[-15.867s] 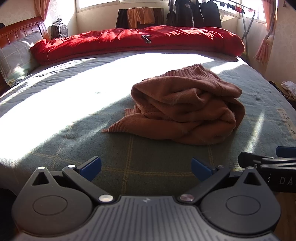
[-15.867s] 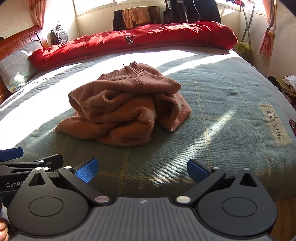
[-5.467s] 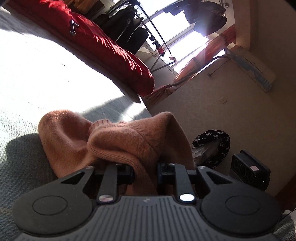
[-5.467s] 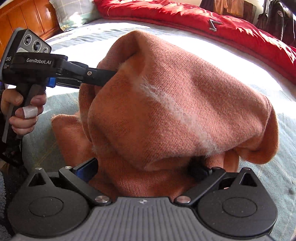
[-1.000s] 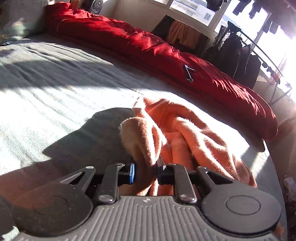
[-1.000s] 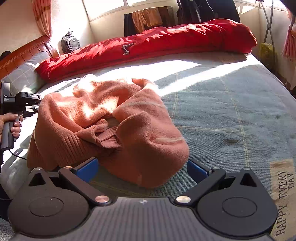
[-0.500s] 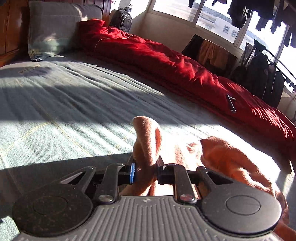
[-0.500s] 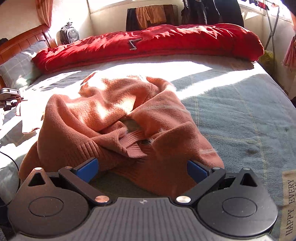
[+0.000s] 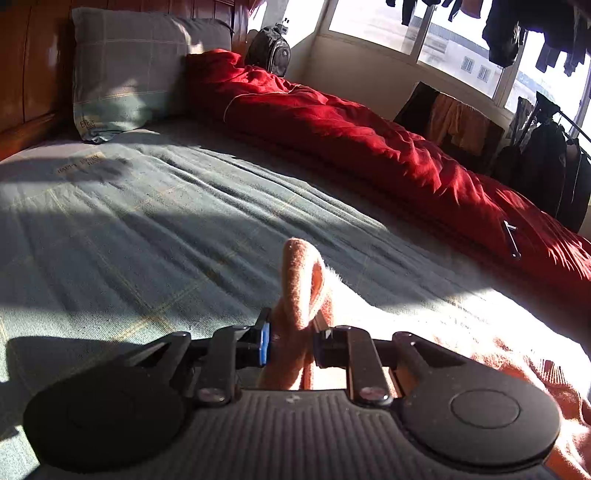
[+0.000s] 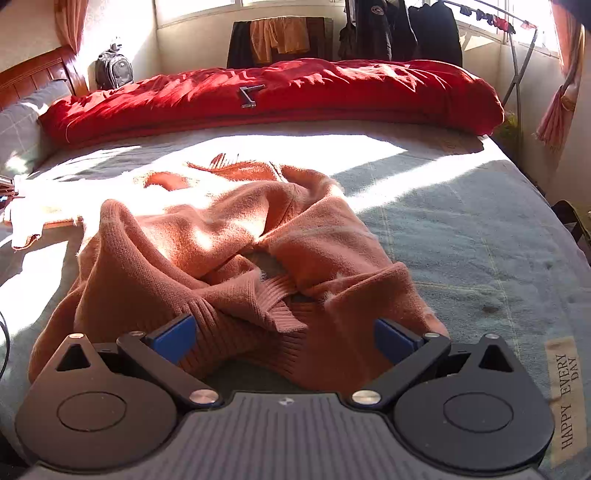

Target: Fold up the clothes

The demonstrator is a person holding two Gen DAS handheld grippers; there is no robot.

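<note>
A sunlit bedroom is seen, with a wide bed covered by a grey-green checked bedspread. At the far left a wooden headboard and a checked pillow are found, then a dark backpack in the corner, then a long red duvet rolled along the far edge of the bed, and at the right a rack with dark jackets before the window.

The left gripper is held low over the bedspread. Its jaws are clamped on a fold of the orange knitted sweater, and a small loop of the knit stands up between them. The rest of the sweater is spread to the right of this gripper, partly in very strong sunlight, so its outline there cannot be told well.

In the right wrist view the sweater lies crumpled in the middle of the bed, with ribbed edges twisted together at the near side. It is not folded and not flat. The right gripper is held just before this near edge, its jaws wide apart and nothing between them.

A risk can be judged: only a small pinch of soft knit is held, so it may slip out if it is pulled hard. If only one side is pulled, the twisted part may be tightened instead of opened, and the whole garment may be dragged over the bedspread.
</note>
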